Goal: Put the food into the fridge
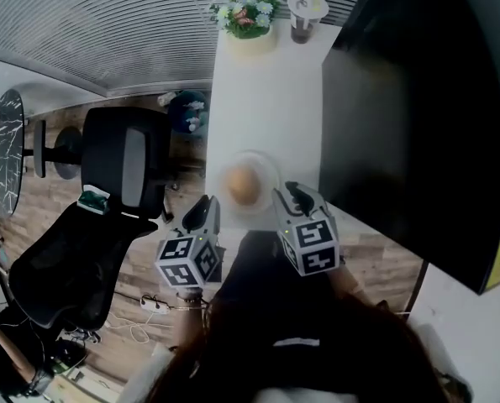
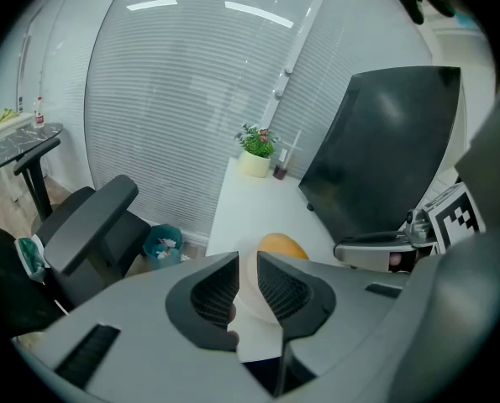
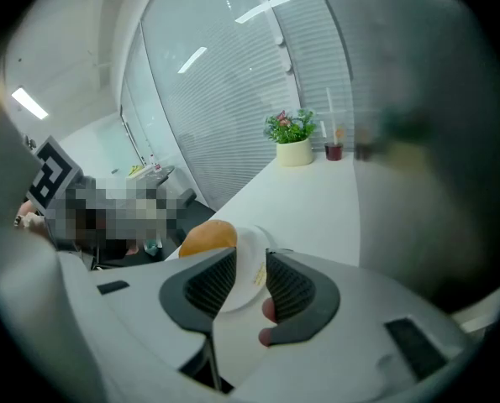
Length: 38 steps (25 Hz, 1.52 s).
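Risk: near the lower end of the white worktop [image 1: 266, 99], mid-frame, the white plate [image 1: 269, 173] lies with its rim in the gaps of the released left gripper [image 1: 204, 212] and right gripper [image 1: 293, 196], so an uneven two-sided lift could tilt it and roll off the smooth, round, golden-brown bun [image 1: 243, 185] sitting loose on it.

The left gripper [image 1: 202, 211] and right gripper [image 1: 294, 195] point steeply down, side by side over the table's [image 1: 266, 99] near end. Each has its jaws apart, pads pressing on nothing.
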Each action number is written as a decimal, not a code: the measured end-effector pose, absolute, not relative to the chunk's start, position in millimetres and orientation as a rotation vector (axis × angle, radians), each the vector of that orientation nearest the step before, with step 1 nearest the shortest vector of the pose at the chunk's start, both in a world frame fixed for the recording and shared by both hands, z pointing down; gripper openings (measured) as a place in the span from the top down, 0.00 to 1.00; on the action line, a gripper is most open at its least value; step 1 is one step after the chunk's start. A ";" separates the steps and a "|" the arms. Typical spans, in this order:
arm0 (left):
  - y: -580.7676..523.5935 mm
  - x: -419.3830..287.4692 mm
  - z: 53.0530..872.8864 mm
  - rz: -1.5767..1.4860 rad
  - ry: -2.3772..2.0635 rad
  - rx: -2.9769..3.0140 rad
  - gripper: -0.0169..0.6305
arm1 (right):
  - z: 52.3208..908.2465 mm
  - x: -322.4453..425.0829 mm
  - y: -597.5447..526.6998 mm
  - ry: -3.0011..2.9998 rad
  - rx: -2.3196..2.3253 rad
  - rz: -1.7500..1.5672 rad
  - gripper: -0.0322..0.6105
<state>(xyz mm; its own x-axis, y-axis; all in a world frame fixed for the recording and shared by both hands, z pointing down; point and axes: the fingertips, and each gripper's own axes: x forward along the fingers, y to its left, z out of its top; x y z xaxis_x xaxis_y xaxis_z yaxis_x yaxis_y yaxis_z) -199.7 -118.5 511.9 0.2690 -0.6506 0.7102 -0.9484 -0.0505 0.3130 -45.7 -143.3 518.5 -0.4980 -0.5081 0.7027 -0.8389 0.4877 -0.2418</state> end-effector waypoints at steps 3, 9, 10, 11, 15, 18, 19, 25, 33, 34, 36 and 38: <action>-119.4 -198.8 519.7 0.506 -1.436 1.766 0.83 | 524.7 -46.3 -143.5 -2.164 1.094 0.806 0.77; -121.4 -198.7 533.6 0.528 -1.419 1.736 0.83 | 537.3 -47.0 -145.4 -2.134 1.081 0.831 0.76; -121.9 -198.6 535.4 0.530 -1.417 1.731 0.83 | 539.1 -47.1 -146.2 -2.131 1.078 0.834 0.76; -122.4 -198.4 537.3 0.532 -1.413 1.728 0.83 | 540.8 -47.1 -146.9 -2.128 1.076 0.837 0.76; -122.3 -198.9 544.4 0.540 -1.399 1.713 0.80 | 546.0 -47.7 -148.6 -2.115 1.071 0.846 0.76; -121.2 -200.6 548.3 0.547 -1.395 1.704 0.80 | 549.1 -49.0 -148.0 -2.102 1.069 0.854 0.76; -120.8 -200.9 550.0 0.550 -1.392 1.701 0.80 | 550.6 -49.1 -147.6 -2.097 1.068 0.857 0.76; -120.8 -197.5 559.8 0.564 -1.366 1.682 0.80 | 560.6 -46.6 -147.1 -2.074 1.054 0.880 0.76; -120.2 -193.8 569.4 0.565 -1.317 1.675 0.80 | 566.2 -46.9 -144.8 -2.052 1.040 0.911 0.76; -120.3 -193.0 571.2 0.567 -1.312 1.672 0.80 | 567.5 -47.0 -144.8 -2.050 1.037 0.916 0.76; -120.6 -191.9 574.5 0.570 -1.305 1.664 0.80 | 570.0 -46.9 -144.8 -2.046 1.030 0.928 0.76; -119.9 -192.0 576.7 0.571 -1.301 1.655 0.80 | 572.2 -47.4 -143.9 -2.040 1.024 0.939 0.76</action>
